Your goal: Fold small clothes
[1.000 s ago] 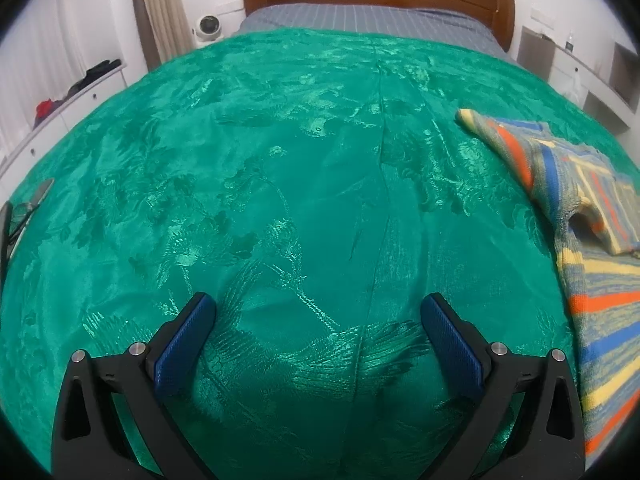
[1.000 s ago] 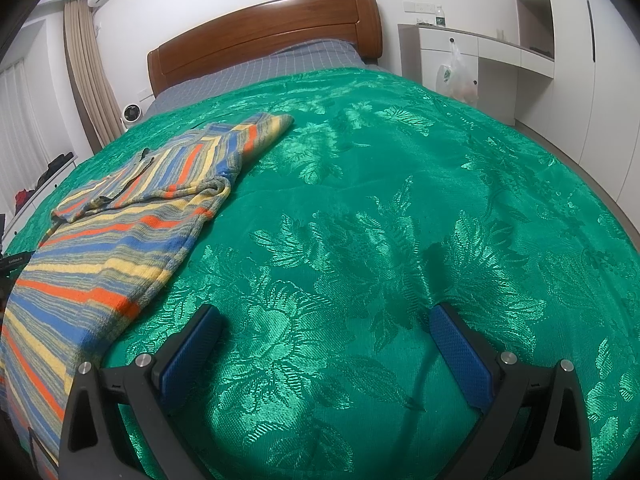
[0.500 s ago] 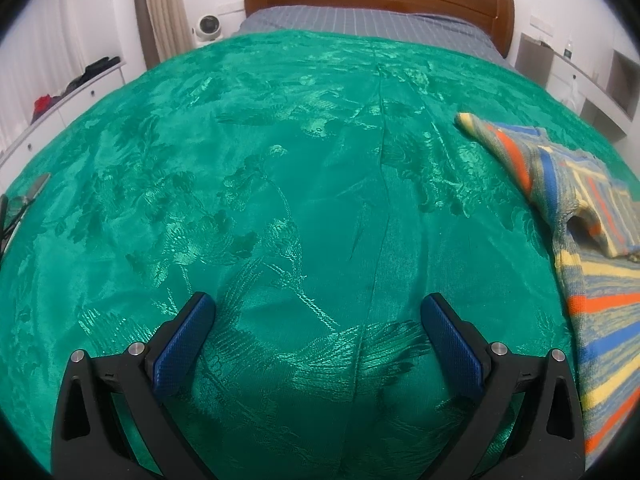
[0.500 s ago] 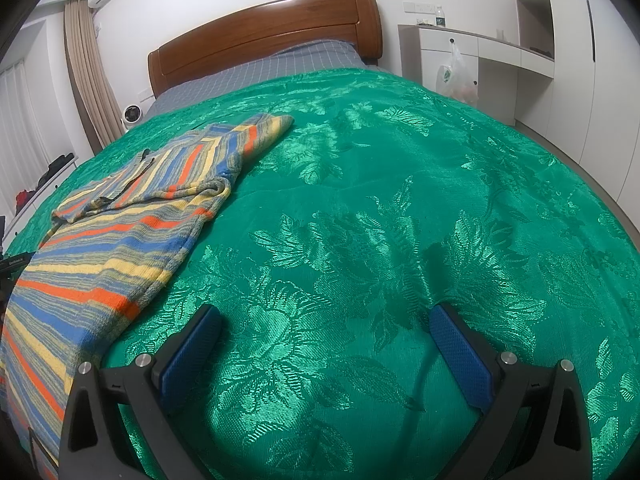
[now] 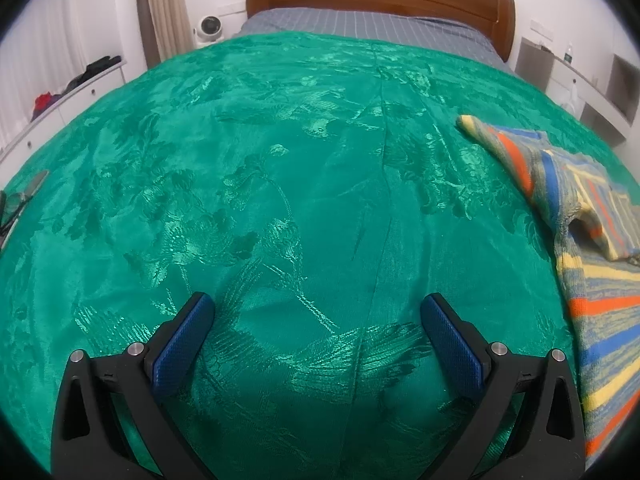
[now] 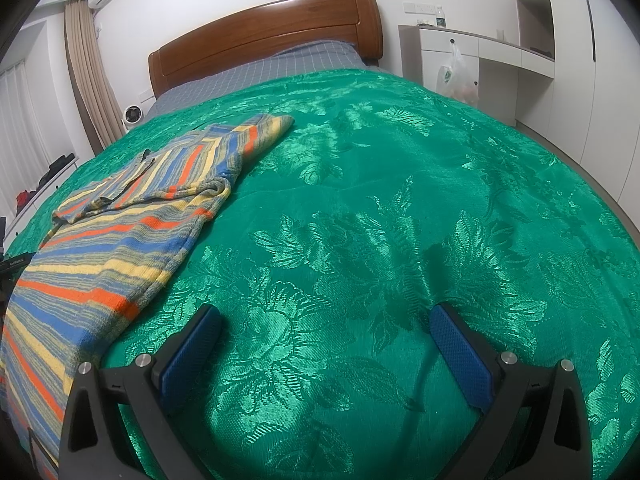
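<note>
The striped garment (image 6: 120,240) lies spread flat on the green bedspread (image 6: 380,220), running from the foot edge of the bed up toward the headboard (image 6: 264,36), with one sleeve already turned in across the chest and the other reaching out toward the headboard end. Nothing is gripped yet, so the step in hand looks like the approach for a fold. It would go best if each tool took a corner or hem edge low and shallow, pinching only the knit and not the slippery bedspread beneath, then lifted both sides together so the stripes stay aligned and the fabric does not bunch. The left tongs (image 5: 318,312) stand wide apart and empty, level over bare bedspread, with the garment well off to their right. The right tongs (image 6: 326,322) are likewise spread wide and hold nothing, hovering low over bare cover, the garment's long edge just beside their left finger.
</note>
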A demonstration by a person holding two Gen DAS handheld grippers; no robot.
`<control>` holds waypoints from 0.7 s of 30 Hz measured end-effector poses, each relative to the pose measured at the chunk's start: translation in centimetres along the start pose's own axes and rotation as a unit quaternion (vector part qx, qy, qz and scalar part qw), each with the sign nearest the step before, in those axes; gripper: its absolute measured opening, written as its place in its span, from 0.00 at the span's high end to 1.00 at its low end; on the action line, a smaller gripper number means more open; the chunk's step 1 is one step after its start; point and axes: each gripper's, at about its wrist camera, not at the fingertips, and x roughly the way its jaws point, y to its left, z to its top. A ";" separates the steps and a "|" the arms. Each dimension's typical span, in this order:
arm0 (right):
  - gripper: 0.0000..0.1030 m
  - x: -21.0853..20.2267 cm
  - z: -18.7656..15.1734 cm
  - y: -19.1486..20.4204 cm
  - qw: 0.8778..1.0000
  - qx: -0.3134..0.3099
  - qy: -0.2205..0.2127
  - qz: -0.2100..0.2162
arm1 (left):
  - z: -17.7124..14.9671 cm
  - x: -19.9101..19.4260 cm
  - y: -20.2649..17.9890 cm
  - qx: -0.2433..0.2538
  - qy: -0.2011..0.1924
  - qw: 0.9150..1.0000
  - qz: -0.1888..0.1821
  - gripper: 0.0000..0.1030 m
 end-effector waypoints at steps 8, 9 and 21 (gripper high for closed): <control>0.00 0.0 0.0 0.0 1.000 0.000 0.000 0.000 | 0.1 -0.3 -0.1 0.002 0.003 1.000 0.006 0.00; 0.00 0.0 0.0 0.0 1.000 0.000 0.000 0.000 | 0.1 -0.3 0.1 -0.003 0.003 1.000 -0.001 0.00; 0.00 0.1 -0.1 0.0 1.000 0.000 0.000 -0.001 | 0.1 -0.3 -0.1 0.001 0.003 1.000 0.004 0.00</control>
